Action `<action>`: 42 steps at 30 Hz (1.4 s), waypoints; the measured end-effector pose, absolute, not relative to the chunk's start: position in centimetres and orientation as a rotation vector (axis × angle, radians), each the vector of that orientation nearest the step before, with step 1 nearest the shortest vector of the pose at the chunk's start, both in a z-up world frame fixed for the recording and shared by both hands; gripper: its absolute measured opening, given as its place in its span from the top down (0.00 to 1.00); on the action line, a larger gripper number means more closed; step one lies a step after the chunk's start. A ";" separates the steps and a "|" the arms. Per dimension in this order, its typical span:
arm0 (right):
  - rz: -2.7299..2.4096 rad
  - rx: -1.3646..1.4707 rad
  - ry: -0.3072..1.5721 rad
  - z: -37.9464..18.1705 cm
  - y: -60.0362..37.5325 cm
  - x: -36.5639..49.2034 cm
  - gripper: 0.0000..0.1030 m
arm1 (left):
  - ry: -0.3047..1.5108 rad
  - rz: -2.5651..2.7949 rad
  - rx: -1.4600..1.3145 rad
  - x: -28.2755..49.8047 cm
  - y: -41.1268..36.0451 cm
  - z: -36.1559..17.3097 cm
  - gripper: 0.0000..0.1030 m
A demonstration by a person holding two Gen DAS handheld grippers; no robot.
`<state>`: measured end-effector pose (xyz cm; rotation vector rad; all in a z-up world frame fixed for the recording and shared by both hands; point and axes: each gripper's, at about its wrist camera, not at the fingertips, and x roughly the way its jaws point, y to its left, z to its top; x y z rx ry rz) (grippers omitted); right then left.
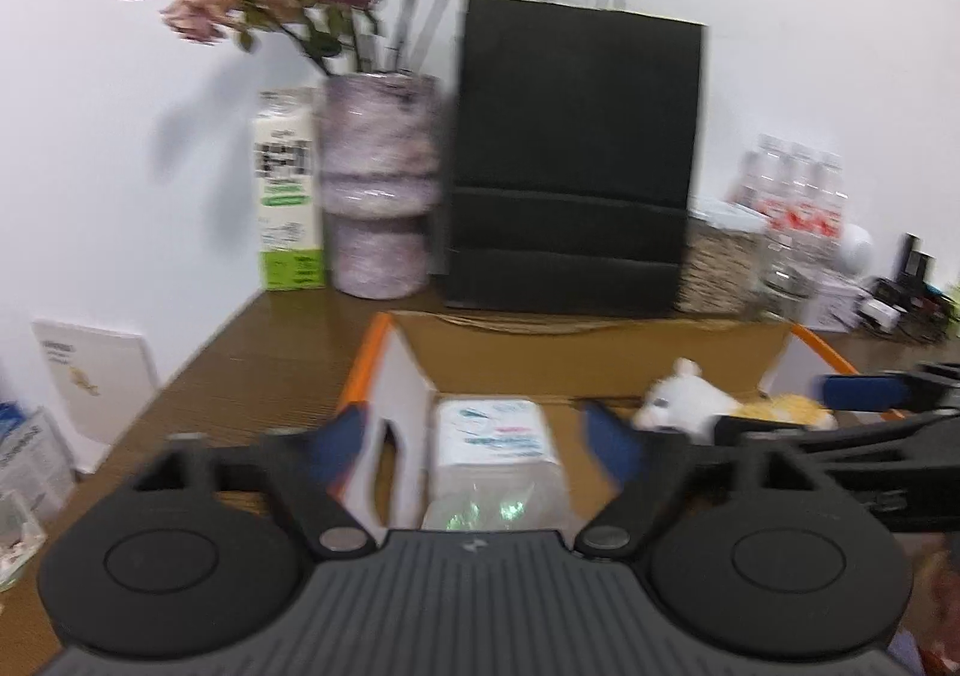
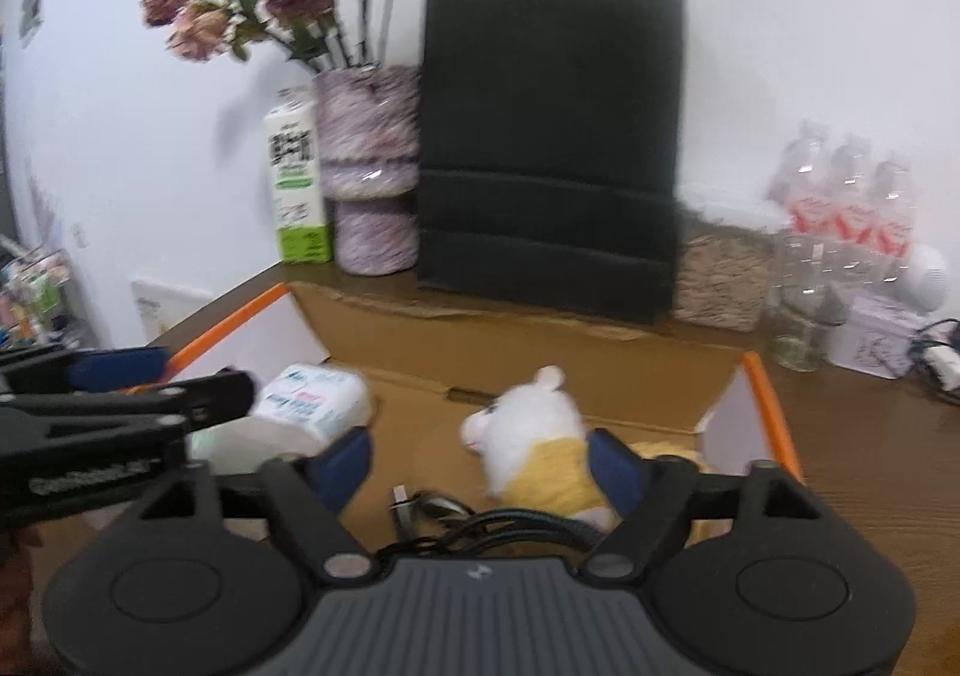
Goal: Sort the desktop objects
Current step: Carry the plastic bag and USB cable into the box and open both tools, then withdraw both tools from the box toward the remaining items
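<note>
Both of your grippers hang over the open cardboard box (image 1: 600,358) on the brown bench (image 1: 252,370), and both sets of jaws stand released with nothing pressed between the blue pads.

Your left gripper (image 1: 480,436) sits above the left part of the box. The tissue pack (image 1: 495,439), white with blue and red print, lies in the box below and between its fingers, touched by neither pad. The box's left flap (image 1: 390,406), white inside with an orange edge, stands up just beside the left finger.

Your right gripper (image 2: 480,466) sits above the right part of the box. The plush toy (image 2: 534,436), white-headed with a yellow body, lies in the box close against the right finger; the blur hides whether they touch. A black cable (image 2: 480,526) and a small metal piece lie on the box floor near the camera. In the left view the right gripper reaches in from the right edge, beside the toy.

Behind the box a black paper bag (image 2: 552,136) with handles stands upright. To its left are a mottled pink vase (image 2: 372,166) of dried roses and a green-and-white carton (image 2: 297,178). To its right stand a woven container (image 2: 720,280), a glass jar (image 2: 804,316) and a pack of water bottles (image 2: 852,196).
</note>
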<state>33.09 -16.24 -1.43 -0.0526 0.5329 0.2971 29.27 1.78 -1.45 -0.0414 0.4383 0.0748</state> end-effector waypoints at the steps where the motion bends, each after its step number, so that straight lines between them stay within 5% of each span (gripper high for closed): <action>1: 0.295 -0.042 0.530 -1.2 -16.6 33.1 0.10 | 0.432 0.079 -0.047 29.2 2.0 -1.3 0.00; 3: 0.307 -0.016 0.525 -0.8 -17.3 32.9 0.02 | 0.425 0.072 -0.067 29.1 2.5 -1.1 0.00; 8: 0.318 -0.025 0.506 -0.3 -17.4 32.2 0.00 | 0.424 0.075 -0.056 28.9 2.4 -0.8 0.00; 42: 0.261 -0.066 0.444 2.8 -21.9 22.0 0.00 | 0.391 0.006 0.028 19.7 -1.3 1.4 0.00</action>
